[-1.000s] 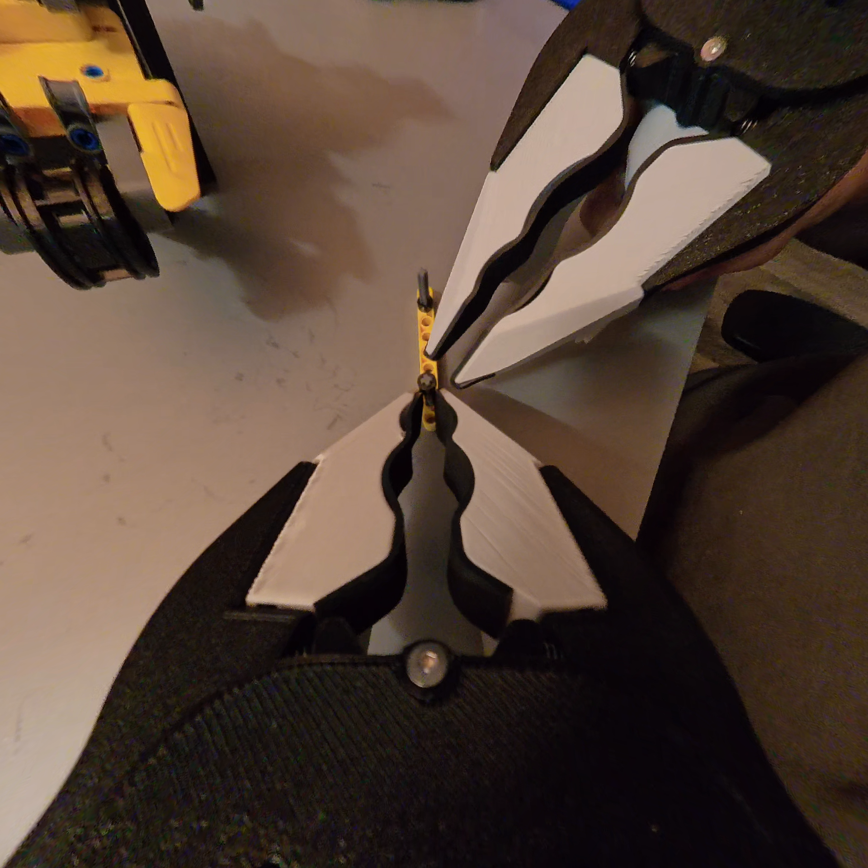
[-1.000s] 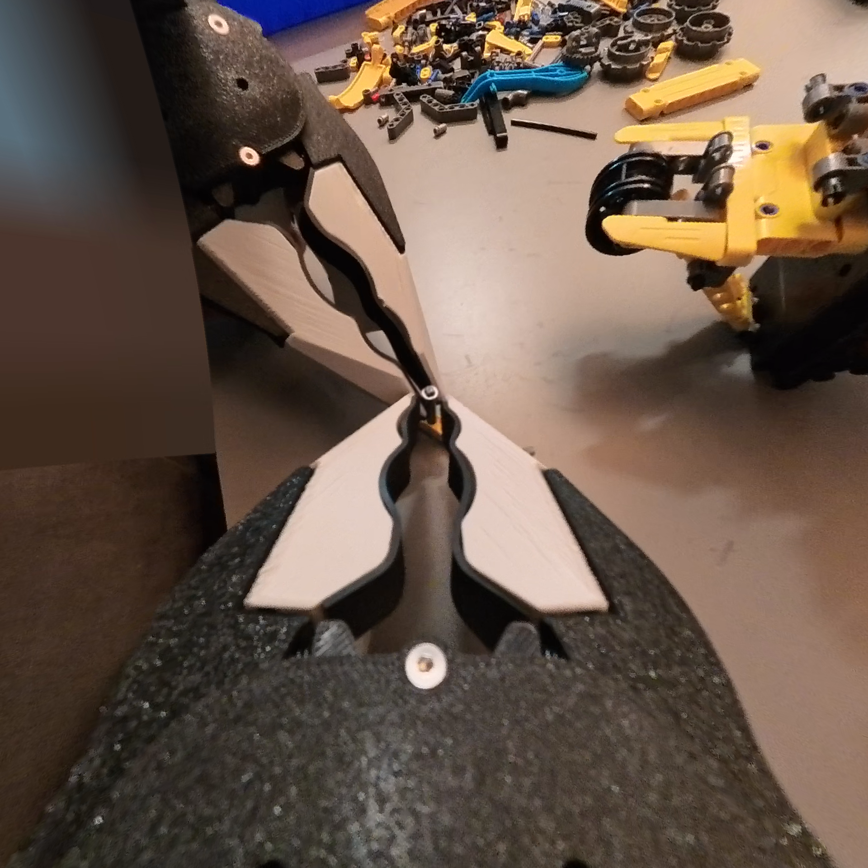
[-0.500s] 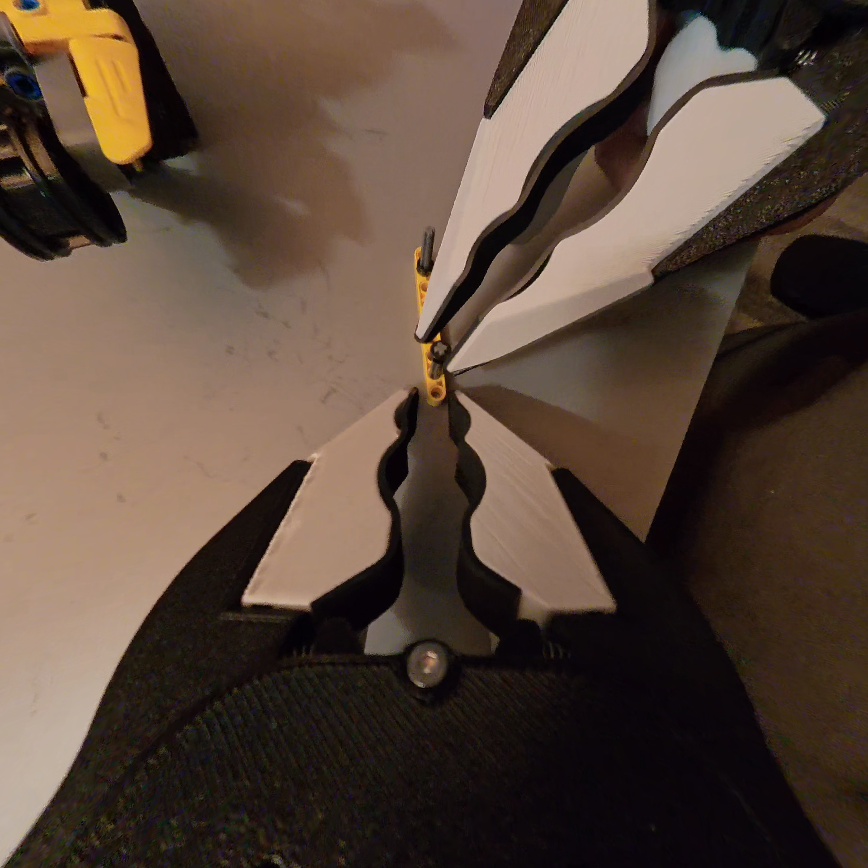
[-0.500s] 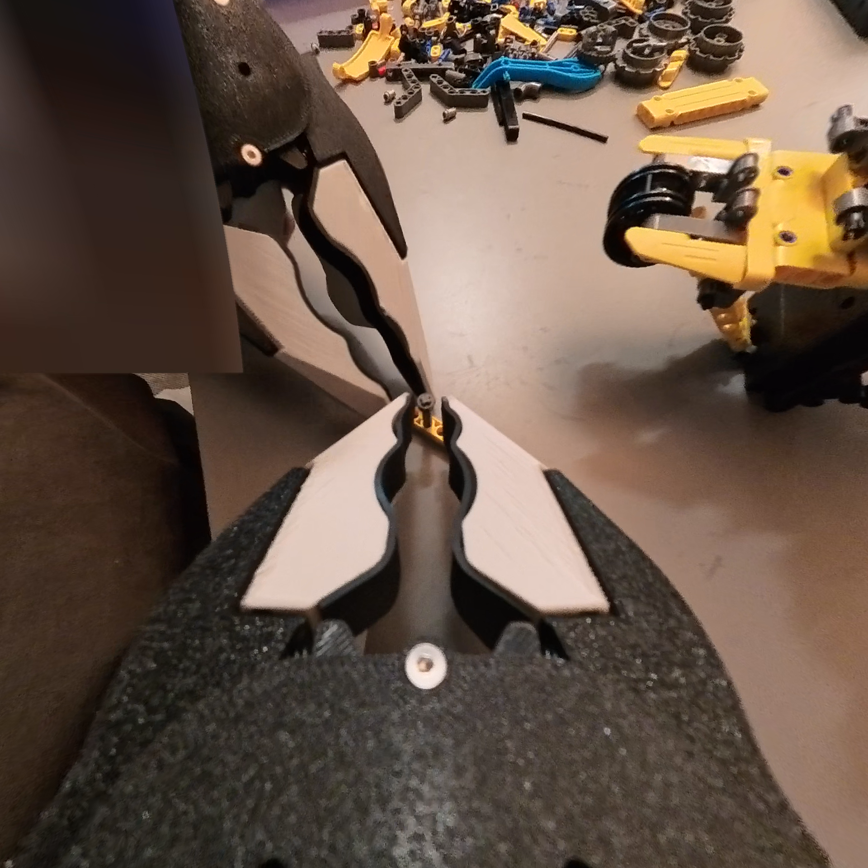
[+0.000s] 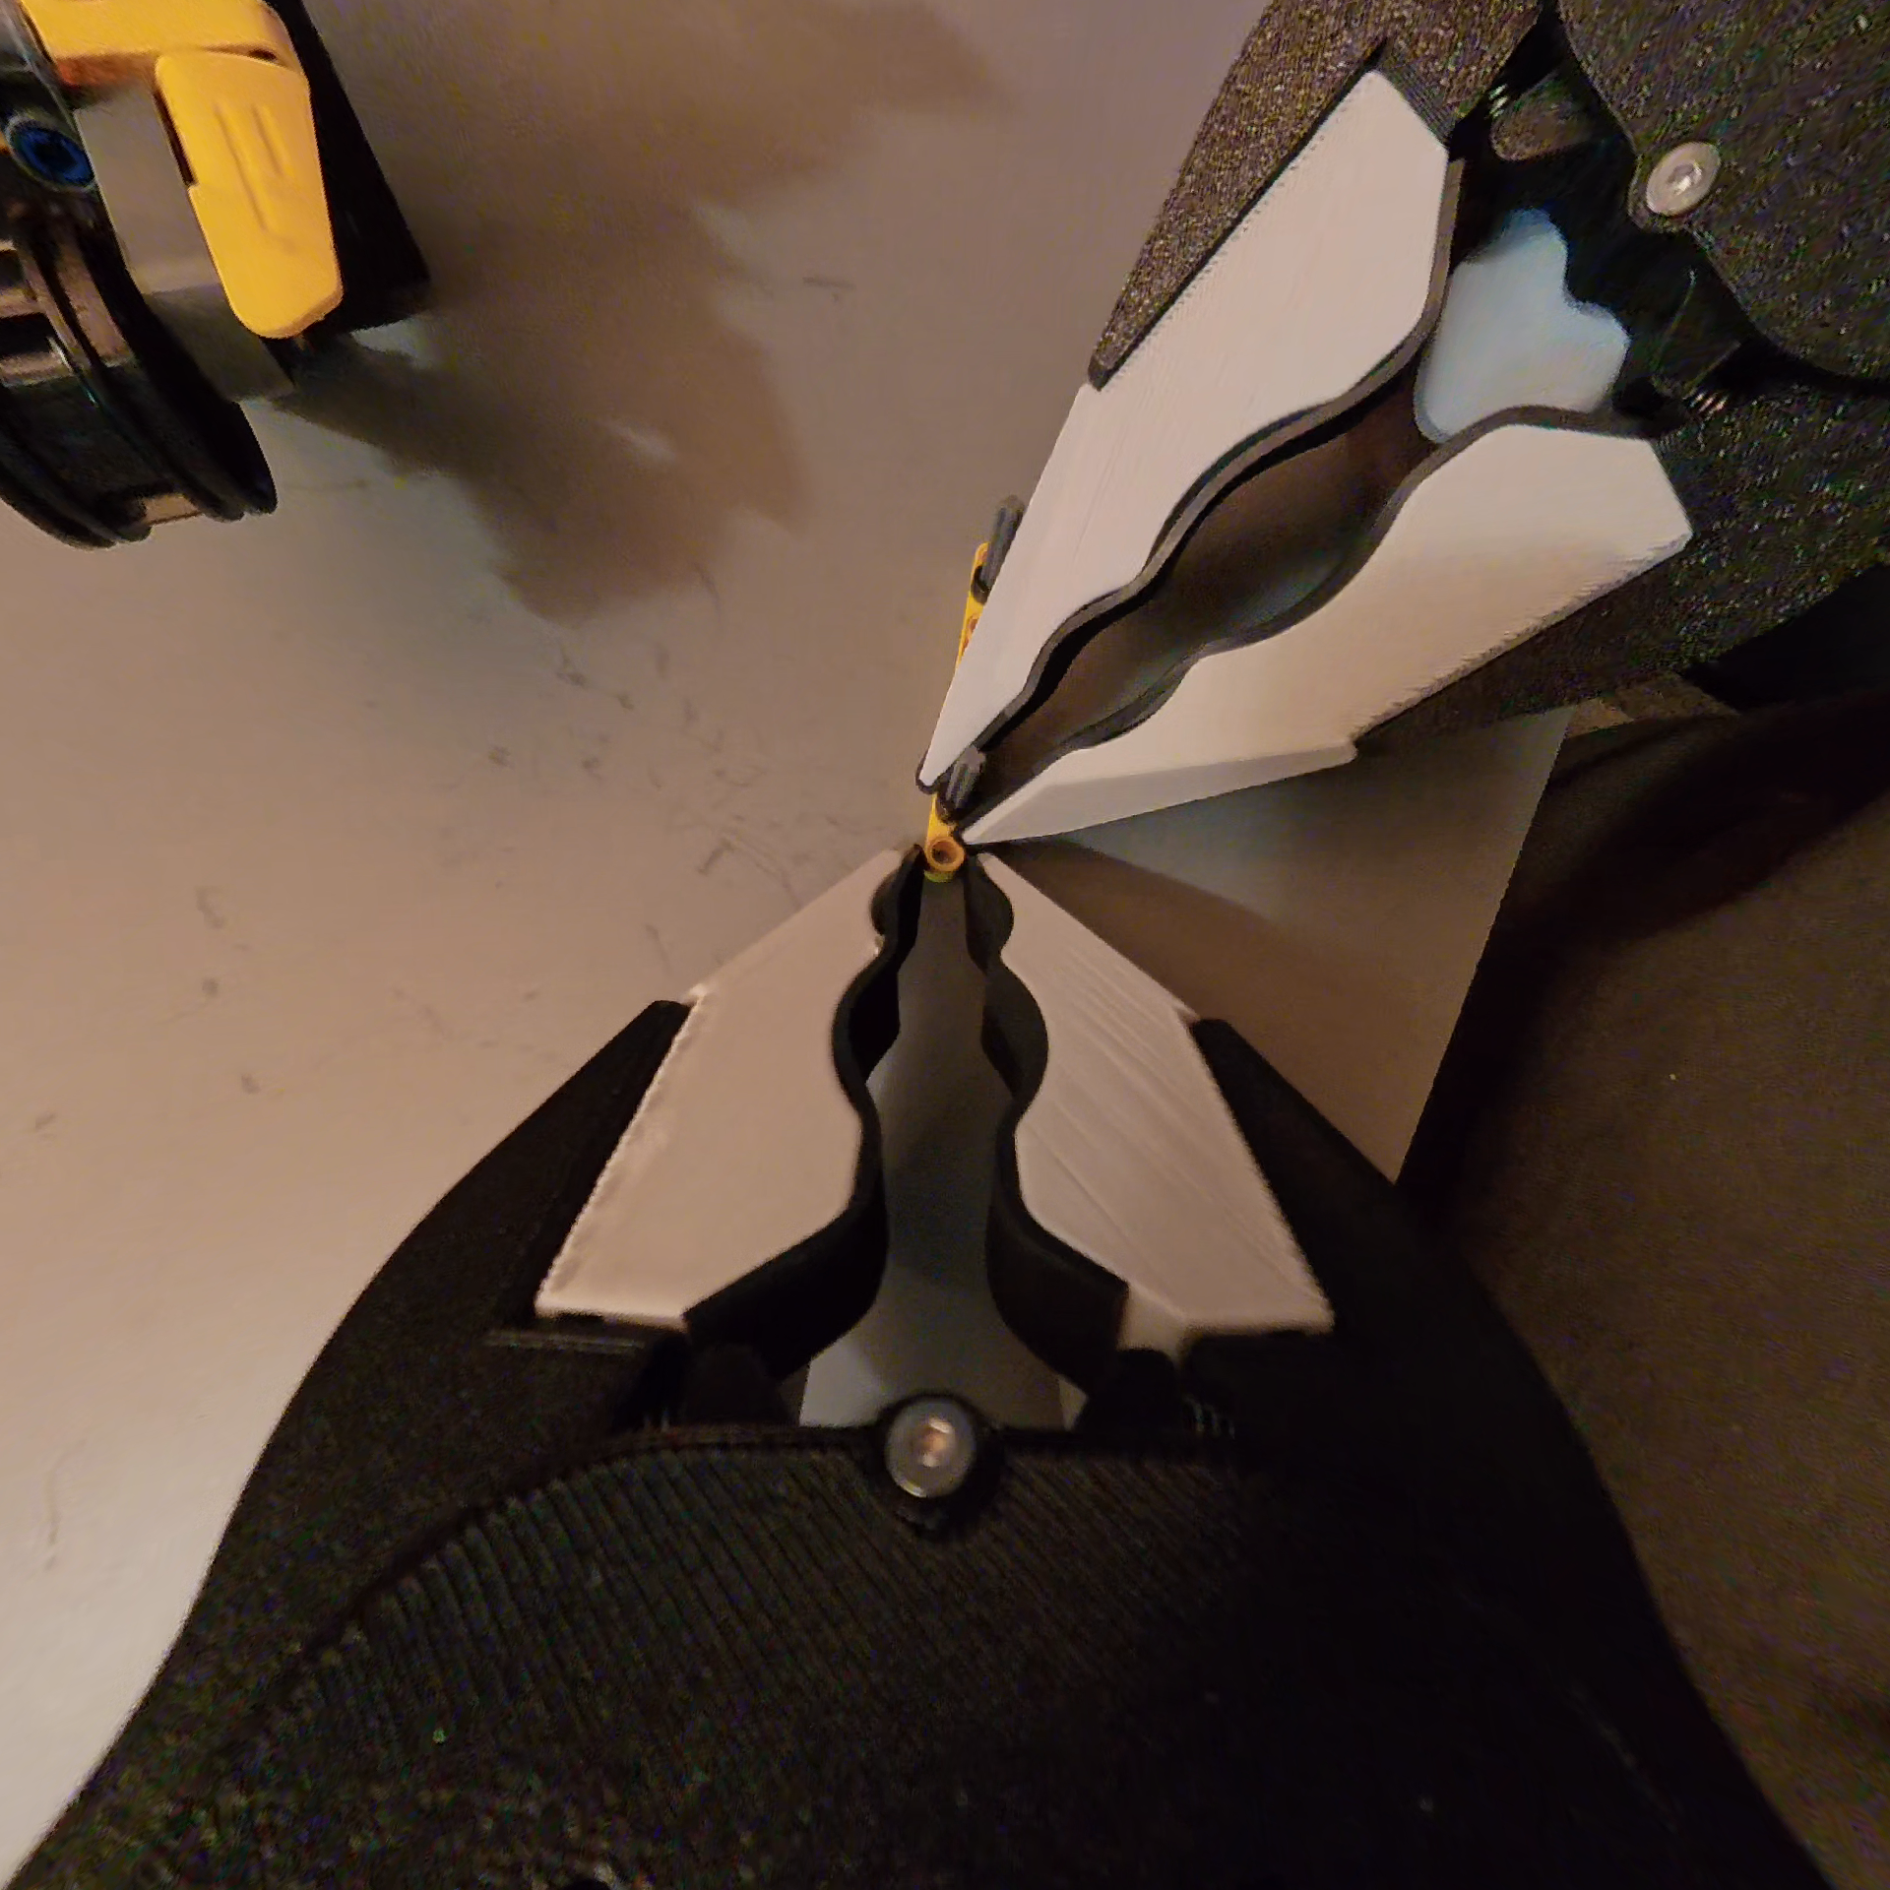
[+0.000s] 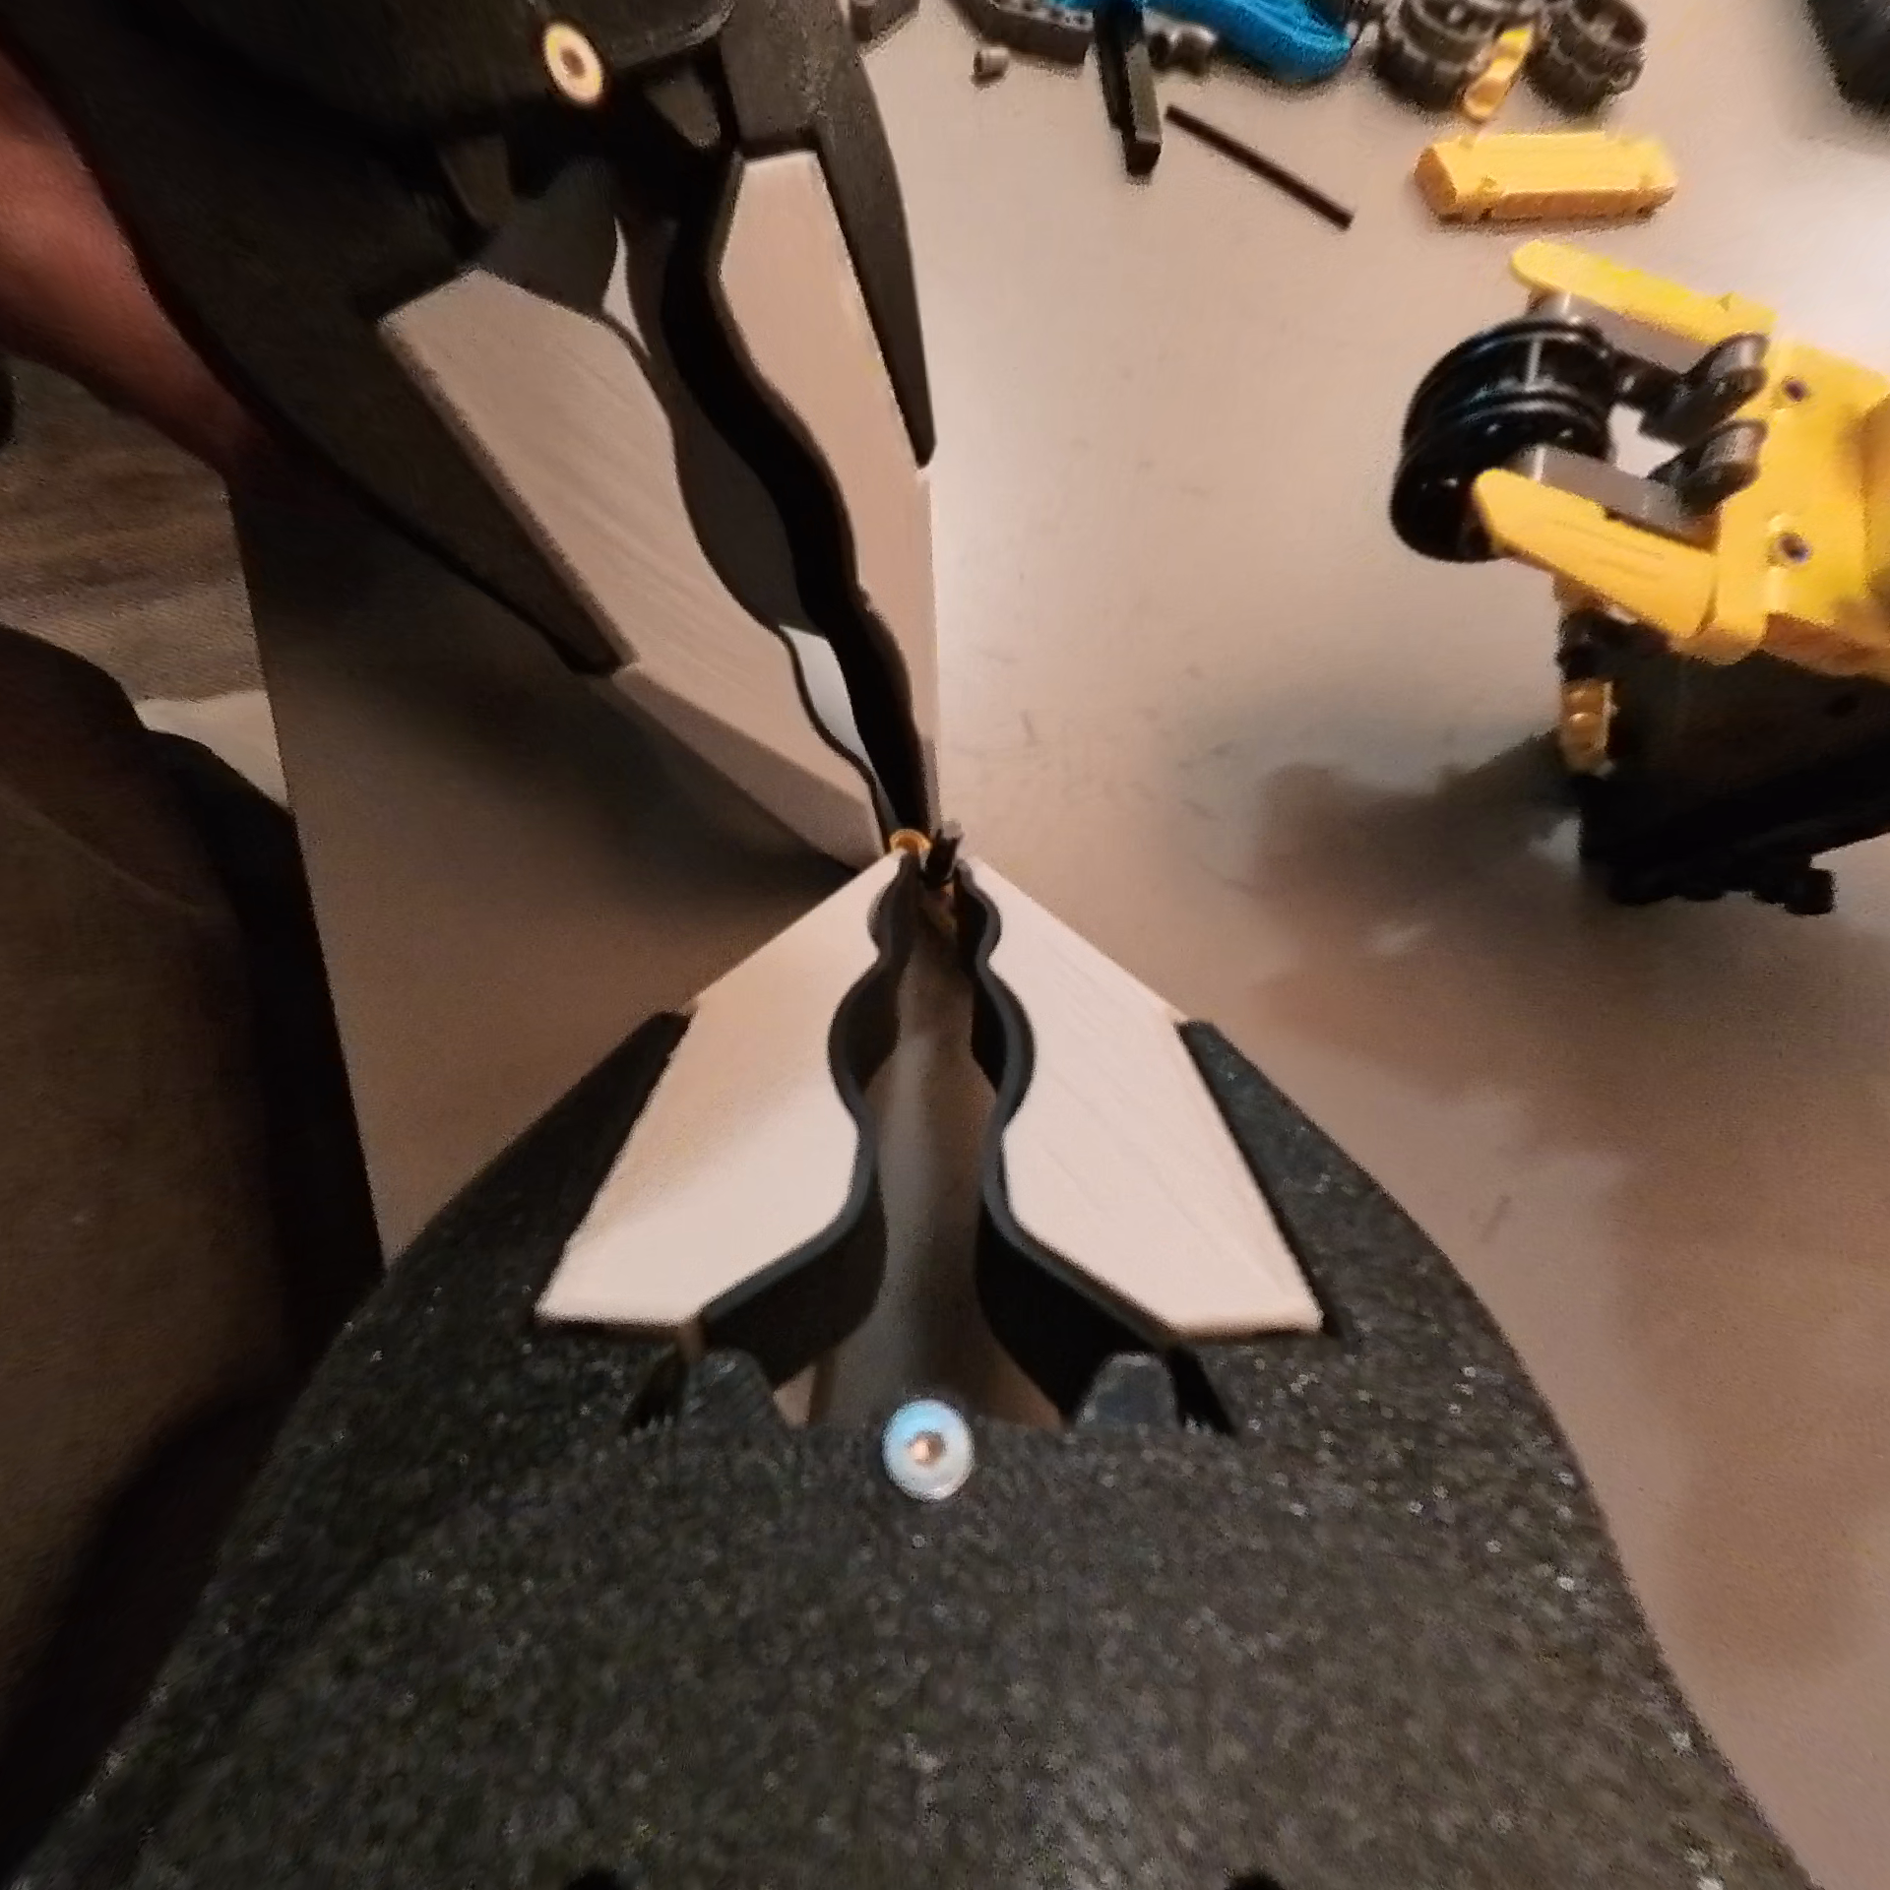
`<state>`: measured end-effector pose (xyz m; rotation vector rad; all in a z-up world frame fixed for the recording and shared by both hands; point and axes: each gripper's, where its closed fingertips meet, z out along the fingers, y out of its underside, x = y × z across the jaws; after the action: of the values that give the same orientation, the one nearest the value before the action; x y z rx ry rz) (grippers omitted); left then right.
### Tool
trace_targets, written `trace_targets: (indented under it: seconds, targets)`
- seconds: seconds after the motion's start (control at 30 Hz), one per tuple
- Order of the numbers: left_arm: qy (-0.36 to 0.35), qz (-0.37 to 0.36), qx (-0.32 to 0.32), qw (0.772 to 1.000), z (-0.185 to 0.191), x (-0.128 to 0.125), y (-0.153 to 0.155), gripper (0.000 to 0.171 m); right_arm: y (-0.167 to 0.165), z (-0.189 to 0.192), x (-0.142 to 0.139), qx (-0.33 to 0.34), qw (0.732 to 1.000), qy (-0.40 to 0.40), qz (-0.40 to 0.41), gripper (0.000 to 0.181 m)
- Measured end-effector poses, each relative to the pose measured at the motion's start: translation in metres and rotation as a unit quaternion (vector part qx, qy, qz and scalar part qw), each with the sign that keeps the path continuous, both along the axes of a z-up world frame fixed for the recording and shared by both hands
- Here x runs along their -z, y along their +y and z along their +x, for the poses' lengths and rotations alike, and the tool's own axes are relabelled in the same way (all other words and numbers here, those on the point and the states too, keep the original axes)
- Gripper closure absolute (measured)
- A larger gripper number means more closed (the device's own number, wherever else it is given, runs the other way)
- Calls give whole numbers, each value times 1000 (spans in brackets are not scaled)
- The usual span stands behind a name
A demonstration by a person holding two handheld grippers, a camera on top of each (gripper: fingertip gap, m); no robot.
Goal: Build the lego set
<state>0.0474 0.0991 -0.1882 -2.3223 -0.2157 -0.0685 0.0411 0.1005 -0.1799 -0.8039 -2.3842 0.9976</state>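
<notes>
My left gripper (image 5: pixel 939 864) is shut on the lower end of a thin yellow holed beam (image 5: pixel 942 849). The beam stands up from its tips and is mostly hidden behind the right gripper's finger. My right gripper (image 5: pixel 956 793) comes in from the upper right, tip to tip with the left, and is shut on a small dark pin (image 5: pixel 966 777) at the beam's side. In the right wrist view the right gripper (image 6: pixel 931 869) pinches the dark pin (image 6: pixel 943 854), and the left gripper's tips hold the beam's yellow end (image 6: pixel 908 841) just beside it. Both are above the grey table (image 5: pixel 307 920).
A yellow and black model vehicle (image 6: pixel 1688 573) stands to the right, also at the upper left of the left wrist view (image 5: pixel 153 256). Loose parts (image 6: pixel 1432 51), a yellow panel (image 6: pixel 1544 179) and a black rod (image 6: pixel 1258 164) lie at the back. The table edge (image 5: pixel 1473 972) is close. Both grippers' tips are close together, under 4 cm apart.
The right gripper has swung lower and further to the side, staying at the beam near the left tips. The left jaws widened briefly and now pinch the beam's end. Both cameras sit closer.
</notes>
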Motion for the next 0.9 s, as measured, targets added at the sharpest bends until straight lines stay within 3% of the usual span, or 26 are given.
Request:
trace_targets:
  seconds: [0.27,0.37,0.43,0.67,0.9]
  targets:
    - [-4,1,1,1000,0,0,0,165,1,0,-2,5,1000,17,9,174]
    - [-6,1,0,1000,0,0,0,165,5,1,-5,3,999,36,15,155]
    - [-9,2,2,1000,1,0,0,164,6,4,-8,2,999,39,6,152]
    - [5,35,-6,999,-1,-12,2,142,15,8,-30,24,995,69,-61,152]
    - [12,37,-15,999,-2,-13,5,149,53,7,-29,89,986,-7,-142,149]
